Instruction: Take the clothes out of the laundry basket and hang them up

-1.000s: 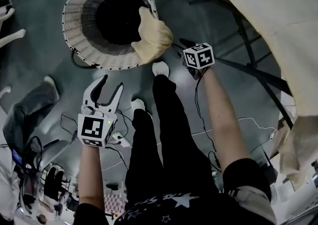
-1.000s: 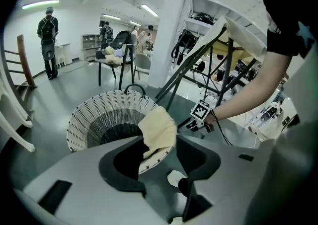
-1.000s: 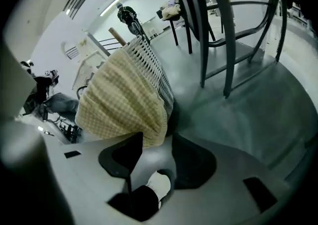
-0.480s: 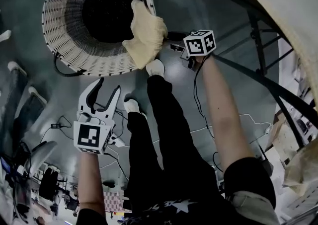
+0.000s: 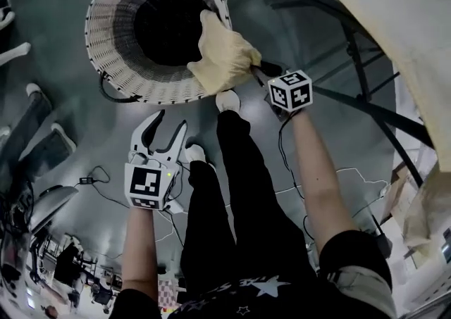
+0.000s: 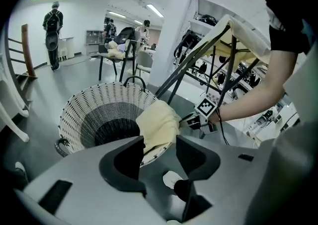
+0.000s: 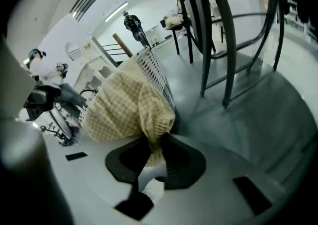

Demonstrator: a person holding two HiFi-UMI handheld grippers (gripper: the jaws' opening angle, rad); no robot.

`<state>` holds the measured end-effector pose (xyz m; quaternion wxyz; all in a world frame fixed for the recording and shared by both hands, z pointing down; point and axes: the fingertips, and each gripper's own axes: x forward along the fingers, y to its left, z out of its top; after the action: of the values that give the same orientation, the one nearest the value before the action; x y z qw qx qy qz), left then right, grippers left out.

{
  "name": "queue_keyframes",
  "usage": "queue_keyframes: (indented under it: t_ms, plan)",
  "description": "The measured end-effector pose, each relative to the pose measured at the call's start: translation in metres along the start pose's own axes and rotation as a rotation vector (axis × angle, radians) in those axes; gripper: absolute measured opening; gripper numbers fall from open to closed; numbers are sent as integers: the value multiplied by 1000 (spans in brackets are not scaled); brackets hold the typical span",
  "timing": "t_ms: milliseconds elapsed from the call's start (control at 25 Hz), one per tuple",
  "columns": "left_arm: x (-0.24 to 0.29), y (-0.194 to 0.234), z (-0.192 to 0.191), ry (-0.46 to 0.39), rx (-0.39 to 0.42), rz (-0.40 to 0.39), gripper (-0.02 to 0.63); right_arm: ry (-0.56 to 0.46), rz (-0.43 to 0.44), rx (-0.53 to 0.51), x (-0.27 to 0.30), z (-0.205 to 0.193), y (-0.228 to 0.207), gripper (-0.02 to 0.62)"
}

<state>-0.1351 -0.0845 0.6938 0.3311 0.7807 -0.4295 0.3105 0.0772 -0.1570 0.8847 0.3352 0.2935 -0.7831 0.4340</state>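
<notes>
Garment point(image 5: 224, 57) of yellow checked cloth is hanging over the right rim of the white woven laundry basket point(image 5: 113, 50), which is standing on the grey floor point(image 5: 99, 134) at the far left. In the right gripper view, the jaws of the right claw point(image 7: 154, 142) have just been closing and are pinching a bunched fold at the garment's near edge. The rest of the cloth is spilling back over the basket's rim. The left claw point(image 5: 168, 124) is hovering above the floor on the near side of the basket, apart from it. Its jaws are standing spread with nothing between them, and they are pointing toward the basket and the garment. A dark metal drying rack point(image 5: 359, 64) is standing to the right, with a cream cloth point(image 5: 394, 22) draping over its top. The person's black-trousered legs point(image 5: 239, 198) are showing between the two arms.
</notes>
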Motion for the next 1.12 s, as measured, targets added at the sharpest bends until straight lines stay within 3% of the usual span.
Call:
queue_keyframes:
  t_ms: [200,480,640,760,1120]
  plan:
    - [-10,-12,25,-15,51,-23,221,-131,-194,-173,-58,38,14,74]
    - [-17,-33,62,-22,147,-47,221,-230,-277,-389,-115,78,60,71]
    - [-20,-44,88,-31,226,-84,221,-251,-281,-579,-134,97,94,69]
    - [-20,-55,108,-43,314,-157,226,-273,-267,-710,-148,112,120,67]
    - [-20,-77,144,33,573,-333,278,-318,-133,-1050,-188,126,194,64]
